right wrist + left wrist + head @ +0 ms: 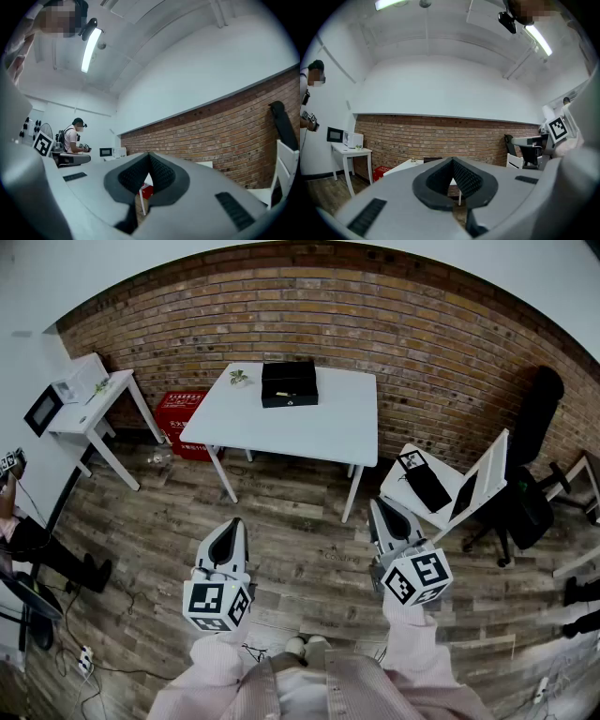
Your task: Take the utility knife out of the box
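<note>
Head view | box (pixel 289 383) on tabletop (pixel 328 432), upper centre, lid down, knife unseen, likely inside | left claw (pixel 231 525), right claw (pixel 382 506) both together, empty, lower frame, well short of box; left slightly nearer

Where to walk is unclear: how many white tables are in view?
2: the large table at centre bearing the black box, and a small side table at left. Others may be cut off at right.
</note>
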Motion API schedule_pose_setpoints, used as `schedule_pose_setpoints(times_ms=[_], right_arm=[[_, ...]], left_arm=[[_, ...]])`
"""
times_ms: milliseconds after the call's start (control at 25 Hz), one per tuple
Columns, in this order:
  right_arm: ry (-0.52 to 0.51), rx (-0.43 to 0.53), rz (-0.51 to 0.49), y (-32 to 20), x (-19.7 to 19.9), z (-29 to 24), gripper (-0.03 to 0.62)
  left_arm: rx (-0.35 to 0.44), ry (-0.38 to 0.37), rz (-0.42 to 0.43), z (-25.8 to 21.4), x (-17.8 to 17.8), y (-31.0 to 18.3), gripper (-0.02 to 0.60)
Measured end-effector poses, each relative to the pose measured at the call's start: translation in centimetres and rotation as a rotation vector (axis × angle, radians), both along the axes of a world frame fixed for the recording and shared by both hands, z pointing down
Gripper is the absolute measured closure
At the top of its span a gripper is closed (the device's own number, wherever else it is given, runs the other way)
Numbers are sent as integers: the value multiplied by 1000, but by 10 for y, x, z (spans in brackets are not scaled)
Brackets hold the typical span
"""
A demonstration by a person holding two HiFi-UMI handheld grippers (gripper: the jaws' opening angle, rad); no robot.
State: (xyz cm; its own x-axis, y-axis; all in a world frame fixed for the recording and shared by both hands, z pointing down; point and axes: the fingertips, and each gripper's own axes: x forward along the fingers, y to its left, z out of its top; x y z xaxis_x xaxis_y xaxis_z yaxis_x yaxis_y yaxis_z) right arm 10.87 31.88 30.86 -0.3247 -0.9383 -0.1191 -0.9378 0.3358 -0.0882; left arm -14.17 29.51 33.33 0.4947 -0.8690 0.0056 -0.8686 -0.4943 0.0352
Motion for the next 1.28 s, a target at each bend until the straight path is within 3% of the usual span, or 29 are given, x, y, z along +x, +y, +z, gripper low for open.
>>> schedule_pose_setpoints(times_ms=[560, 880, 1280], right_arm=[[74, -1, -18, -4, 13, 12, 591], [36, -26, -31, -10, 25, 22, 588], [2, -45, -50, -28, 26, 30, 506]], left_arm=[[-13, 16, -23, 4, 19, -2, 589], [-21, 10, -30, 12, 28, 4, 589], [-35, 9, -46, 20, 28, -5, 589]])
